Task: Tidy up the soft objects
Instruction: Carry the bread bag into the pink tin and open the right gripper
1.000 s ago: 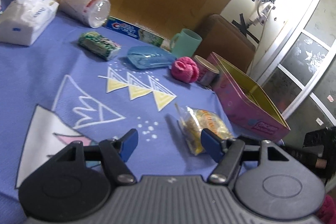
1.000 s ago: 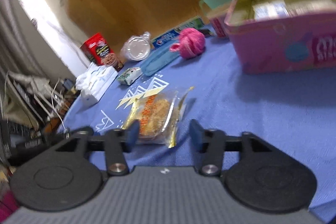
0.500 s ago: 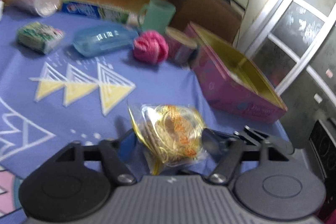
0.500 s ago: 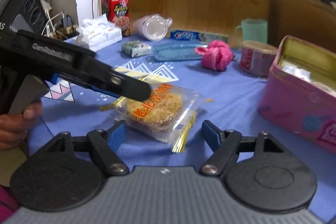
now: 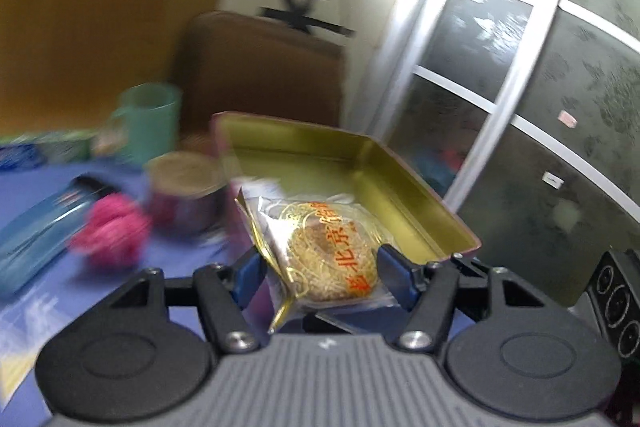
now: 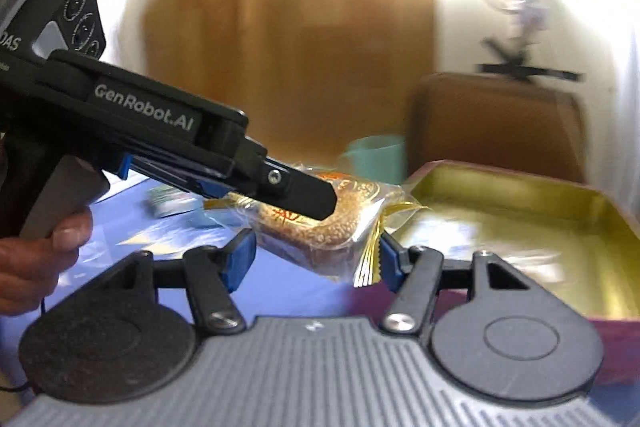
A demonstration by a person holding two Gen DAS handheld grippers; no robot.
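Observation:
My left gripper point(image 5: 320, 269) is shut on a clear-wrapped round pastry point(image 5: 332, 259) with orange print and holds it in the air at the near edge of the open pink tin point(image 5: 400, 183) with a gold inside. In the right wrist view the left gripper point(image 6: 320, 203) comes in from the left with the pastry point(image 6: 320, 231) in it, beside the tin point(image 6: 520, 223). My right gripper point(image 6: 316, 259) is open and empty; the pastry hangs just beyond its blue fingertips. A pink yarn ball point(image 5: 112, 235) lies on the blue cloth.
A small round can point(image 5: 184, 195), a teal mug point(image 5: 152, 123) and a blue case point(image 5: 40, 231) stand left of the tin. A brown chair back point(image 5: 264, 71) is behind it. A glass door point(image 5: 540, 107) is at the right. Some packets lie inside the tin point(image 6: 520, 255).
My left gripper closed on the pastry, lifted it off the cloth and carried it right toward the tin. My right gripper rose and turned toward the tin, still open.

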